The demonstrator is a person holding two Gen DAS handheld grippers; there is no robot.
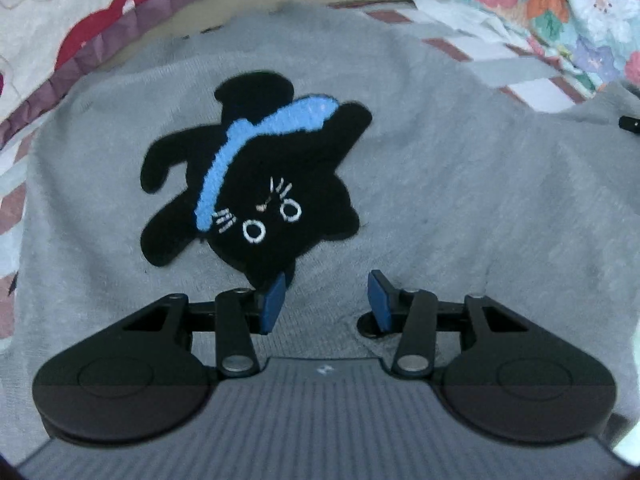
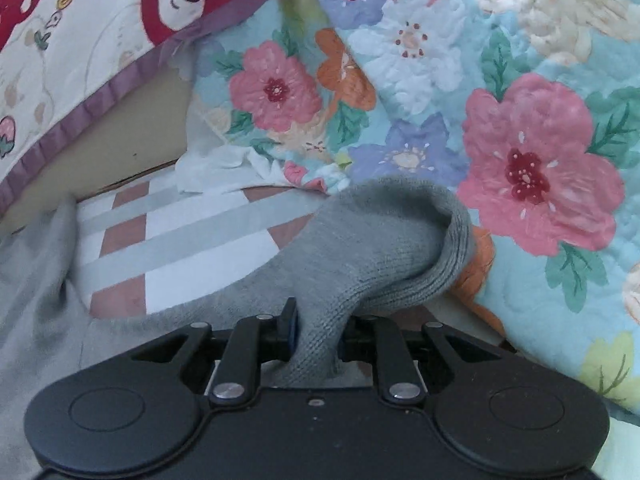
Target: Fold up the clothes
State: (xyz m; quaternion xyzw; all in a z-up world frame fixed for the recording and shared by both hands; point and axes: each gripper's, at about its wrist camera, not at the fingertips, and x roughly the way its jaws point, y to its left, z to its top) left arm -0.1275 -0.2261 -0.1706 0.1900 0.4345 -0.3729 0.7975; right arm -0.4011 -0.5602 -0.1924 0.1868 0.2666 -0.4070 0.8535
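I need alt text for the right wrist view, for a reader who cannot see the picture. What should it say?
The right gripper is shut on a grey knitted sleeve, lifting it so the ribbed cuff droops over. Behind it lie a floral quilt and a checked sheet, with a bear-print blanket at upper left.

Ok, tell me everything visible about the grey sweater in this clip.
The grey sweater is a soft knit lying spread on a checked sheet. On its front, upside down to the left camera, is a fuzzy black cat patch with a blue stripe. The left claw hovers open above it. The right claw is shut on the sleeve, whose ribbed cuff curls over, lifted beside a floral quilt.
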